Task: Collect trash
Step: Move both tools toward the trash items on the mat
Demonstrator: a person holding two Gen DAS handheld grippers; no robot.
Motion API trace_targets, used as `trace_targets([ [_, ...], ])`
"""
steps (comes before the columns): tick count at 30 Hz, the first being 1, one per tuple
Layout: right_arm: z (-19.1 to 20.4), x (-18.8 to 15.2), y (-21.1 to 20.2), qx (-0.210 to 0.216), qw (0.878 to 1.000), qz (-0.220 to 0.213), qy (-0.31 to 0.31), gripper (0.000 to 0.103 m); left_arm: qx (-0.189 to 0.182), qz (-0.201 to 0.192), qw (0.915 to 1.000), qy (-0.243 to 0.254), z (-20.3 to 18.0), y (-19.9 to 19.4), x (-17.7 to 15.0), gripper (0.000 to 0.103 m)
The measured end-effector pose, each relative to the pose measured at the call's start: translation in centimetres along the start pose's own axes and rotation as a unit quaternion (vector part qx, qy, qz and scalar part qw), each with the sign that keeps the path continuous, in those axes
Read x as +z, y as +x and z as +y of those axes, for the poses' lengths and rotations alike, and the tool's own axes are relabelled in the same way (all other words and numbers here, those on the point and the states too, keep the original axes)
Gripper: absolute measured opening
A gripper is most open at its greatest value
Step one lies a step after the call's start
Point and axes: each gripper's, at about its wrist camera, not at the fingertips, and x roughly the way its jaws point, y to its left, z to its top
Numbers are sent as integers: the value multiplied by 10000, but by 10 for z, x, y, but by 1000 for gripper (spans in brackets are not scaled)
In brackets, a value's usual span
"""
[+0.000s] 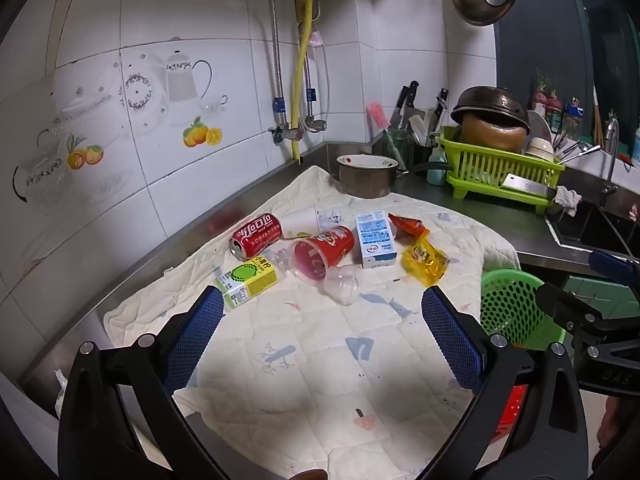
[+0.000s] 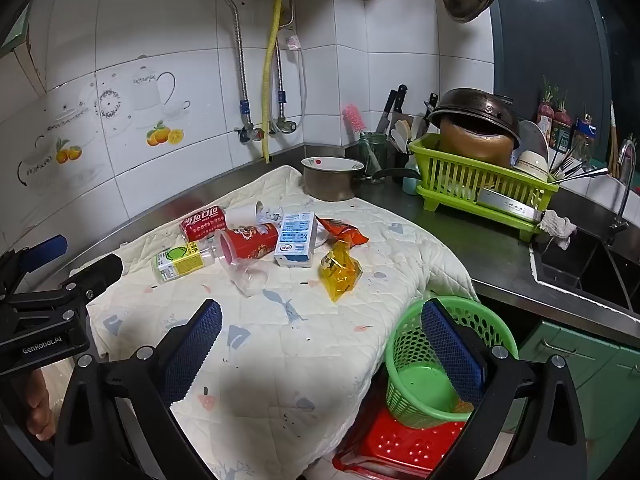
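Note:
Trash lies in a cluster on a quilted cloth (image 1: 304, 344): a red cola can (image 1: 256, 236), a red paper cup (image 1: 322, 250) on its side, a yellow-green drink box (image 1: 246, 280), a white-blue milk carton (image 1: 375, 239), a yellow wrapper (image 1: 424, 260), an orange snack bag (image 1: 406, 224), a clear plastic cup (image 1: 342, 284) and a white cup (image 1: 300, 220). My left gripper (image 1: 322, 308) hovers open, short of the pile. My right gripper (image 2: 320, 320) is open too, over the cloth's right edge, with a green mesh basket (image 2: 424, 380) behind its right finger. Nothing sits between either pair of fingers.
The basket stands on a red stool (image 2: 400, 448) beside the steel counter. At the back stand a metal pot (image 1: 366, 176), a green dish rack (image 1: 500, 168) with pans and a cleaver, and knives in a holder (image 1: 404, 104). A sink (image 2: 580, 264) lies right.

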Motion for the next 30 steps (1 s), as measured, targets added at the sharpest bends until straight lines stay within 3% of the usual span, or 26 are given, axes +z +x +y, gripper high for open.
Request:
trace_targets([
  [30,3,-1,4,27,10000,0,6,97,-19,86,10000,-41,-1,7,-3,98],
])
